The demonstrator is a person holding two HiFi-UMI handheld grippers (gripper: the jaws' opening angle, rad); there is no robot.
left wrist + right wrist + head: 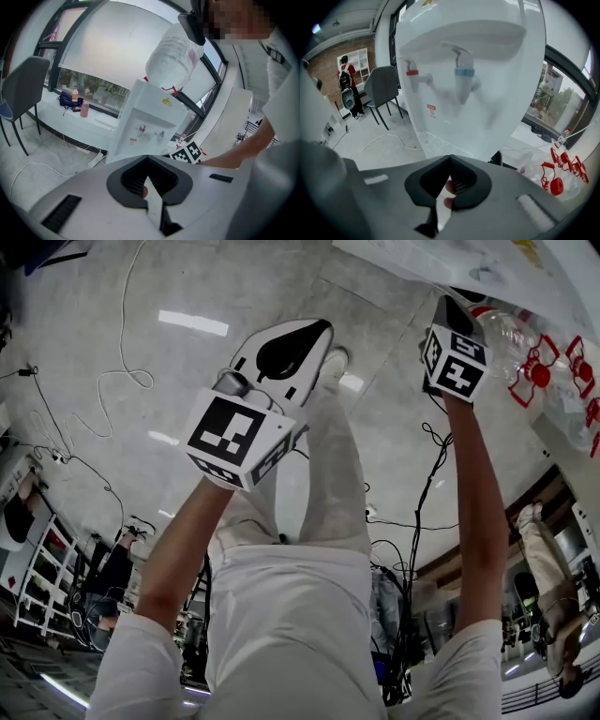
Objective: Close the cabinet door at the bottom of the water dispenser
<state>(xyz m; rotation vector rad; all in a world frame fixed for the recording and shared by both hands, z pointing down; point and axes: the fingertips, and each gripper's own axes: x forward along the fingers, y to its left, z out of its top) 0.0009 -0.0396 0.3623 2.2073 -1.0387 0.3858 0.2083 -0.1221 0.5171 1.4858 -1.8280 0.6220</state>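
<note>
- Both arms are stretched forward towards the water dispenser. The left arm angles inward, and the right arm is nearly straight.
- The left gripper is held well back from the dispenser and faces its front. Its jaws are closed tip to tip with nothing between them.
- The right gripper is close to the dispenser's front, pointing below the red tap and the blue tap, over the drip grille. Its jaws are also together and empty.
- The right gripper's marker cube is nearer the dispenser than the left gripper.
- The cabinet door at the dispenser's bottom is hidden behind the gripper bodies, so I cannot tell how it stands.
- A large bottle sits upturned on the dispenser.
</note>
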